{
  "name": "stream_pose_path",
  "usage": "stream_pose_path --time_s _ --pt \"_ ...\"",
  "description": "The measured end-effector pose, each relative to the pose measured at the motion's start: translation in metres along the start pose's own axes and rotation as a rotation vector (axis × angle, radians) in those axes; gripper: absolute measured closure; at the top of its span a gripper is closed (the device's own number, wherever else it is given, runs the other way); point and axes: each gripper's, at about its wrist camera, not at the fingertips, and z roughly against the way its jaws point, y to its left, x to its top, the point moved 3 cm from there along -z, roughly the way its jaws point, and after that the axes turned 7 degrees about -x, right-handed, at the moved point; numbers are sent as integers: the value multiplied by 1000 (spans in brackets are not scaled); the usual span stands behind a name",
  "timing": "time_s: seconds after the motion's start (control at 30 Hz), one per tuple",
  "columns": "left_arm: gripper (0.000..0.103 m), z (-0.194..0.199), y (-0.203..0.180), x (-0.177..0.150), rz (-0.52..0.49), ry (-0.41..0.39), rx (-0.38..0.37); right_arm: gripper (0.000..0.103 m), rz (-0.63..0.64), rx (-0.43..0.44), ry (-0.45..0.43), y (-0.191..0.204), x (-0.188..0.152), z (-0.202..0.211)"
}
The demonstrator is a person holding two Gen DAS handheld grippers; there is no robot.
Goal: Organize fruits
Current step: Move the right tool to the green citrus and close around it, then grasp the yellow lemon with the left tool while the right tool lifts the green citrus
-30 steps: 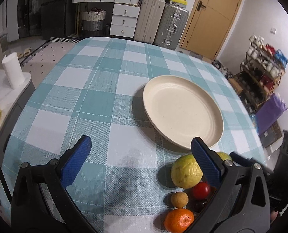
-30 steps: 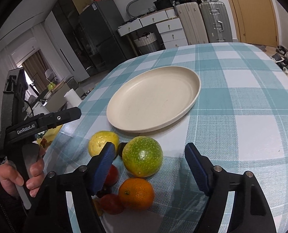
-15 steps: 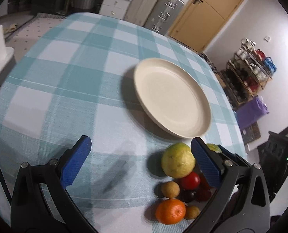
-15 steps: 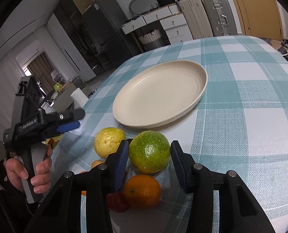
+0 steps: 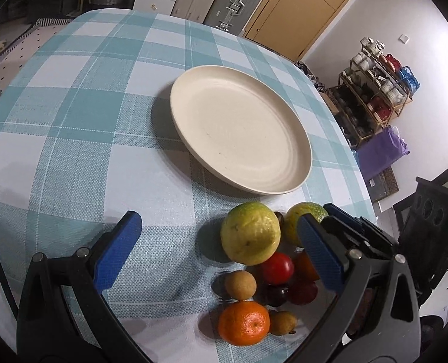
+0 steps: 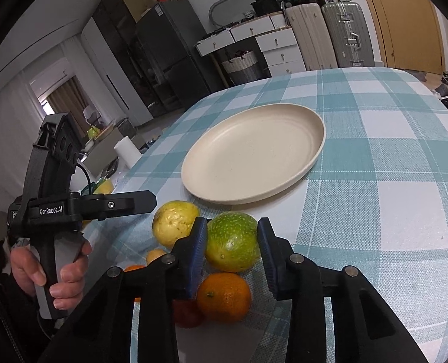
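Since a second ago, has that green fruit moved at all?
No. The green fruit sits at the same spot beside the yellow fruit, just below the plate; only the right gripper has been closing around it.

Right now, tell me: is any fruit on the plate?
No, the cream plate is bare; the green fruit and the other fruits lie on the tablecloth beside it.

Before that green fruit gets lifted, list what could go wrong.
1. The right claw is closing on the round green fruit; a smooth ball may squirt out of flat pads.
2. The orange and yellow fruit sit tight against it, so lifting may send them rolling across the tablecloth.
3. The open left claw hangs close by, so the claws might bump.
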Motion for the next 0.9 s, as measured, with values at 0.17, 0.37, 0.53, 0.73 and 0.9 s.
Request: stream_pose_path --time_s 0.17,0.37,0.53,0.73,0.9 --pt "1 1 -2 -2 -6 7 -1 58 -12 23 45 0 -1 -10" --pt "1 -1 -2 -2 -8 15 -9 53 -32 47 93 -1 -2 -21" --pt "1 -2 -6 -2 -27 24 -24 54 -59 74 96 -5 -3 -21" --pt "1 -6 -12 -2 -42 45 -53 54 -99 82 73 -13 -4 -14" --pt "5 -19 -17 -4 -58 98 -63 54 -126 85 44 -22 -2 -5"
